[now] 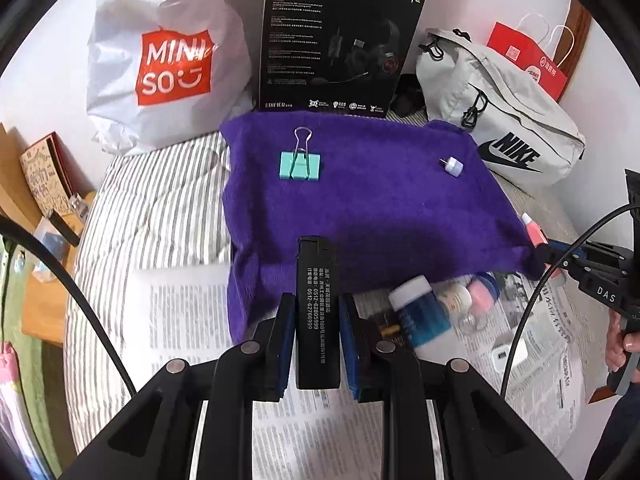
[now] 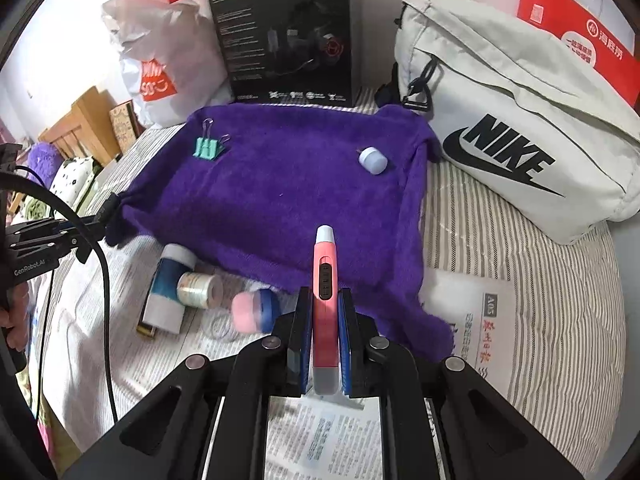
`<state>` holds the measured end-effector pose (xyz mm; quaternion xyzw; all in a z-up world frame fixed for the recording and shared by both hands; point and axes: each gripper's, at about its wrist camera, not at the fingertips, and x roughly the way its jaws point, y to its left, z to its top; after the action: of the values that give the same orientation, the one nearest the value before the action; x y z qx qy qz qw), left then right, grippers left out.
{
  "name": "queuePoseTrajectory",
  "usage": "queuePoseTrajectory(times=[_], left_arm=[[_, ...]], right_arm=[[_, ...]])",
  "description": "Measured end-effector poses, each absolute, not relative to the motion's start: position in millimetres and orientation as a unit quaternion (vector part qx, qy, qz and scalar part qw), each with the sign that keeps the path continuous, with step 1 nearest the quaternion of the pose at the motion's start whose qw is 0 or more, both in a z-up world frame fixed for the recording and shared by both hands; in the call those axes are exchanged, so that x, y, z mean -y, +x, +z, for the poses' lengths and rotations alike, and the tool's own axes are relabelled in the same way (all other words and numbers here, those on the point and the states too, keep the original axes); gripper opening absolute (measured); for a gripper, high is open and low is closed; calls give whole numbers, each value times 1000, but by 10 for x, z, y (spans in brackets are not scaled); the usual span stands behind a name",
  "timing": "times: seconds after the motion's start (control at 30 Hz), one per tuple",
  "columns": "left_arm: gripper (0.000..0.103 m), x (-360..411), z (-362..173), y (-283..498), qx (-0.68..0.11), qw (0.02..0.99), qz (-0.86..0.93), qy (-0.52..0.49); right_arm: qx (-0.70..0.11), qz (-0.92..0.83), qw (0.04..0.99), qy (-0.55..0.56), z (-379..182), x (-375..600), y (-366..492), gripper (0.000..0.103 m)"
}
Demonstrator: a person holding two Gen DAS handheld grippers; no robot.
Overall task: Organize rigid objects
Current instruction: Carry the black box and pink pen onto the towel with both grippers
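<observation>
Since both are bound for the purple towel (image 1: pixel 360 200), my left gripper (image 1: pixel 316 332) clamps the black lighter (image 1: pixel 317 312) and my right gripper (image 2: pixel 325 340) the pink pen (image 2: pixel 326 300), near its front edge.

My left tool (image 1: pixel 311 320) clamps a black lighter (image 1: pixel 317 312) above the purple towel (image 1: pixel 360 192), where a teal binder clip (image 1: pixel 301 164) and small lilac plug (image 1: pixel 454 167) lie well apart.

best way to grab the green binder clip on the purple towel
Grip the binder clip across its green body, coming straight down from above. It lies flat on the purple towel with its wire handles sticking out, too thin and springy to pinch; the body's straight sides suit the pads.
</observation>
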<state>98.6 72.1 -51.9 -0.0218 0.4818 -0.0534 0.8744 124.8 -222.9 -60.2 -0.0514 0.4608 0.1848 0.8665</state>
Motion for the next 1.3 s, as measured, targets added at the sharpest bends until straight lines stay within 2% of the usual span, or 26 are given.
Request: queuePoseTrajectory(times=[0.5, 1.3], left_arm=[[21, -849, -496, 1406, -476, 877, -52, -38], [21, -912, -829, 2014, -510, 857, -58, -44]], right_arm=[[-468, 175, 864, -55, -671, 2198, 1751, 12], [-495, 149, 853, -68, -1096, 2043, 2500, 12]])
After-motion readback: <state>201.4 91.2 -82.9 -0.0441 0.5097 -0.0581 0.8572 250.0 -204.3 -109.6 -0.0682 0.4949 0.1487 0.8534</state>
